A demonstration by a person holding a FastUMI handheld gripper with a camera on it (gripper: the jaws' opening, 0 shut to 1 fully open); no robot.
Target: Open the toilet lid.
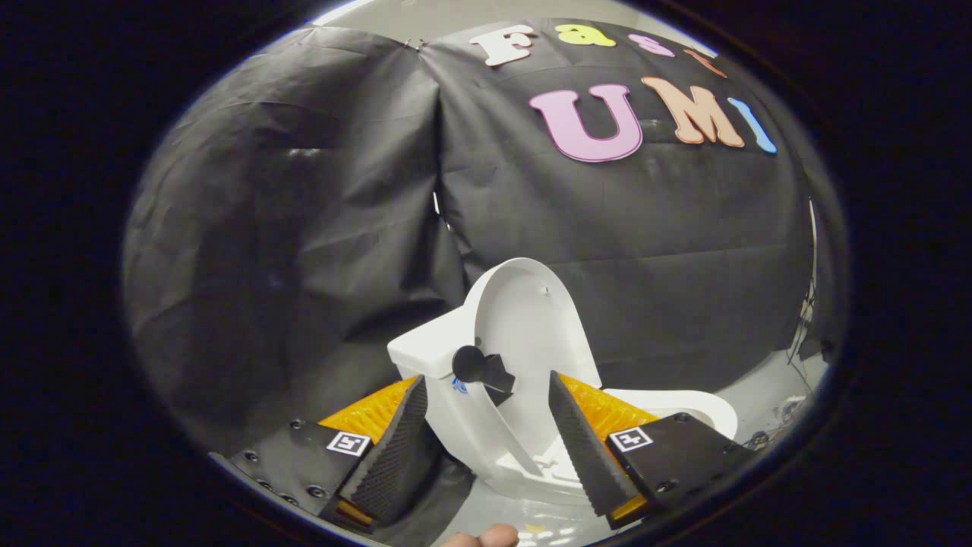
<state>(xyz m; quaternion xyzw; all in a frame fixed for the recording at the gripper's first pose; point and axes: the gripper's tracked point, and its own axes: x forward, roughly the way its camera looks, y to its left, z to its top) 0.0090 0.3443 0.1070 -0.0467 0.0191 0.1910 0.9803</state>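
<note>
1. My gripper is spread wide, its two fingers apart and pressing on nothing.
2. The left finger sits beside the tank side of the toilet; the right finger sits on the bowl side.
3. Between the fingers and just beyond their tips stands a small white toilet.
4. Its toilet lid is raised, standing nearly upright and leaning back toward the tank, with its inner face turned toward the bowl.
5. A black knob-like handle sticks out from the lid's edge, in the gap between my fingers; neither finger touches it.
6. The seat and bowl rim stretch away past the right finger, lying flat and uncovered.
7. The toilet stands on a pale, shiny floor.
8. A black cloth wall hangs behind the toilet, creased, with a seam running down its middle.
9. A fingertip of my hand shows below the fingers, close to the camera.
</note>
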